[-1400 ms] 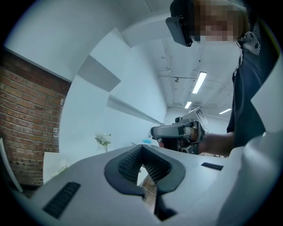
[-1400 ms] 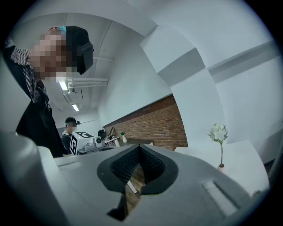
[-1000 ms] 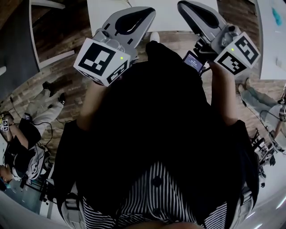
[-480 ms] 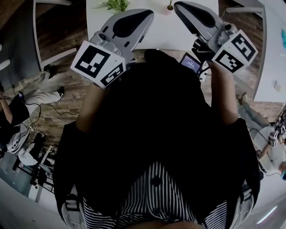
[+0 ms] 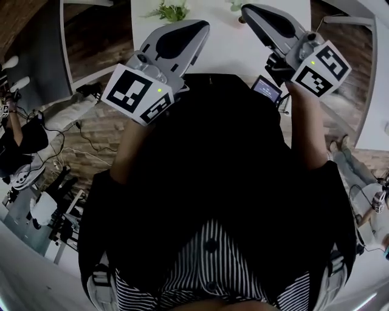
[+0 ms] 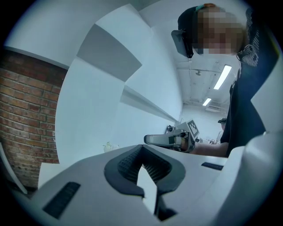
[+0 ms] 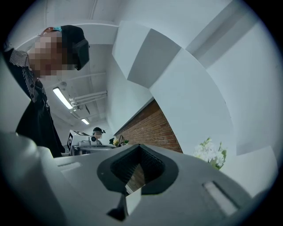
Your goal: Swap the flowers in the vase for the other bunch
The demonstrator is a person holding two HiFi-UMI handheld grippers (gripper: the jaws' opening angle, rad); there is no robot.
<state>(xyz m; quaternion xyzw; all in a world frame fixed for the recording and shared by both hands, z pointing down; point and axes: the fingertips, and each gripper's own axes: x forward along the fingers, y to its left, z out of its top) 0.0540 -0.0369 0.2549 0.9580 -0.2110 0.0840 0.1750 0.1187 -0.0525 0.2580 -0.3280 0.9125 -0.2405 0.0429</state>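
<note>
I hold both grippers up in front of my dark jacket, pointing at a white table (image 5: 213, 45) at the top of the head view. A green and white bunch of flowers (image 5: 170, 11) lies on it ahead of my left gripper (image 5: 193, 25). A second bit of greenery (image 5: 237, 6) shows beside the tip of my right gripper (image 5: 248, 11); its vase is hidden. In the right gripper view a white bunch (image 7: 211, 153) stands to the right. Both the left gripper (image 6: 142, 152) and the right gripper (image 7: 139, 150) are shut on nothing.
People sit on the wooden floor at the left (image 5: 24, 140) among cables. Another white table (image 5: 371, 91) stands at the right. A small screen (image 5: 267, 91) is fixed under the right gripper. A brick wall (image 6: 26, 123) runs behind the table.
The table has slid further into the head view and both bunches now show at its top edge. Both grippers have shifted a little sideways, still shut.
</note>
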